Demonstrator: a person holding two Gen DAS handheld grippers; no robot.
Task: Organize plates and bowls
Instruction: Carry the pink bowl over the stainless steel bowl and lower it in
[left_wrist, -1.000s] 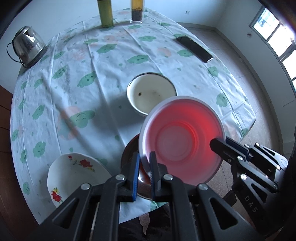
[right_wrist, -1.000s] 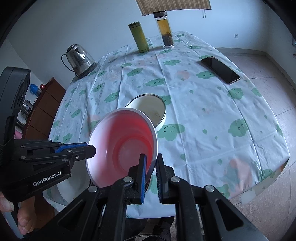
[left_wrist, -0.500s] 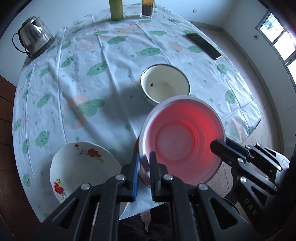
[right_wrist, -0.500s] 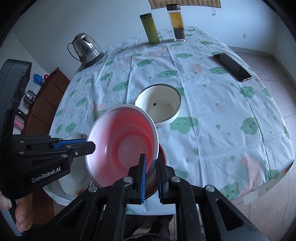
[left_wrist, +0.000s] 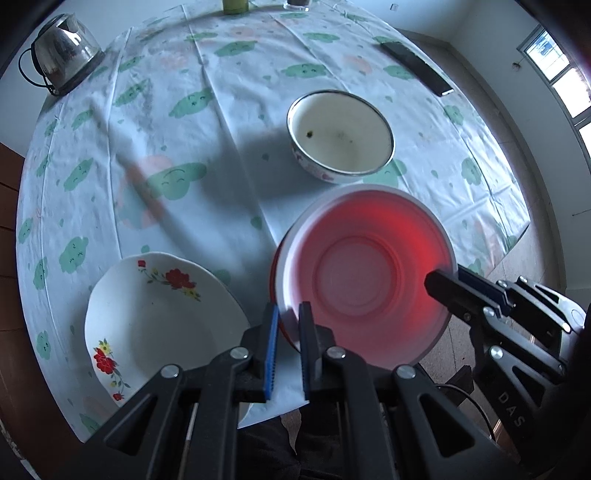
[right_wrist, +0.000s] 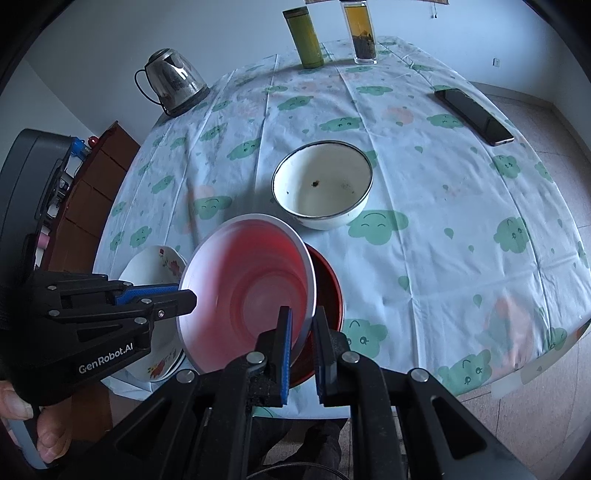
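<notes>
Left gripper (left_wrist: 287, 317) and right gripper (right_wrist: 303, 321) each clamped on pink bowl (left_wrist: 364, 280) rim, dark red plate (right_wrist: 328, 295) beneath visible only in right view, flowered plate (left_wrist: 159, 317) left of left jaws

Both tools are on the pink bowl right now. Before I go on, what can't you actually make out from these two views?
- Dark red dish under the pink bowl: mostly covered in both views, shape unclear.
- Floral plates: right view hints at a stack behind the left tool; count unclear.
- Green bottle and tea bottle: cut off by the left view's top edge.
- Specks in the enamel bowl: too small to identify.
- Right tool: contact beneath the rim hidden.
</notes>
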